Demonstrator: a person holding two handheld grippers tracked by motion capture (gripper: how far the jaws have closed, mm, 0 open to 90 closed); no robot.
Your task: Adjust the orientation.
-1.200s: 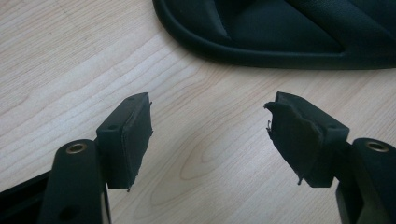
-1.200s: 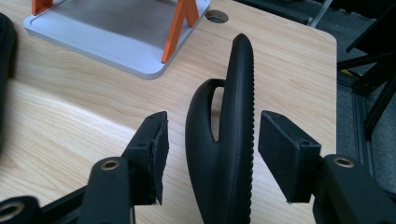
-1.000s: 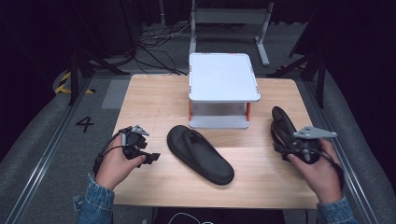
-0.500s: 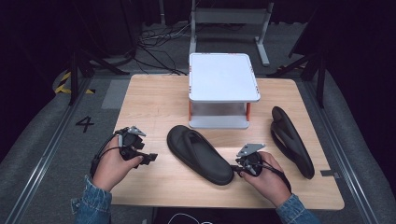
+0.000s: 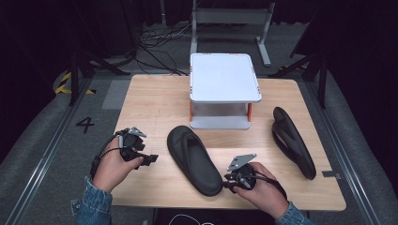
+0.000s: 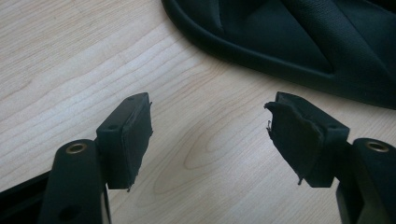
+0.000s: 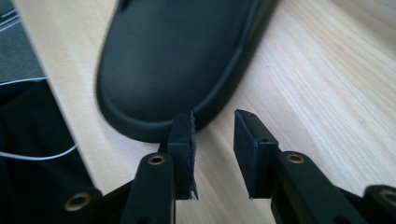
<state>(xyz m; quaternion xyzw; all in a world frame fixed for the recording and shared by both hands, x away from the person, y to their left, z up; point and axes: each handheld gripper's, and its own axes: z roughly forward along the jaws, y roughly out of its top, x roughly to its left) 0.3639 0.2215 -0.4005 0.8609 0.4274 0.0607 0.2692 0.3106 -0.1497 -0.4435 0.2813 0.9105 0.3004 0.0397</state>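
A black slipper [image 5: 195, 159] lies slantwise on the middle of the wooden table [image 5: 155, 103], heel toward me. My right gripper [image 5: 227, 180] sits just right of that heel. In the right gripper view its jaws [image 7: 215, 140] stand a small gap apart, having just been opening, with nothing between them. The slipper's heel rim [image 7: 177, 56] lies just beyond the left jaw's tip. My left gripper [image 5: 152, 158] rests left of the slipper, open, with bare wood between its pads [image 6: 210, 135] and the slipper's edge [image 6: 289, 42] farther off. A second black slipper [image 5: 292, 140] lies at the right.
A white two-level stand [image 5: 224, 77] with orange posts sits at the table's far middle. The table's front edge runs close under both hands. A cable hangs below the front edge [image 7: 32, 156]. Dark floor and metal stands surround the table.
My right hand left the right slipper and moved left and down to the heel of the middle slipper. The right slipper now lies free on the table. The left hand has stayed put.
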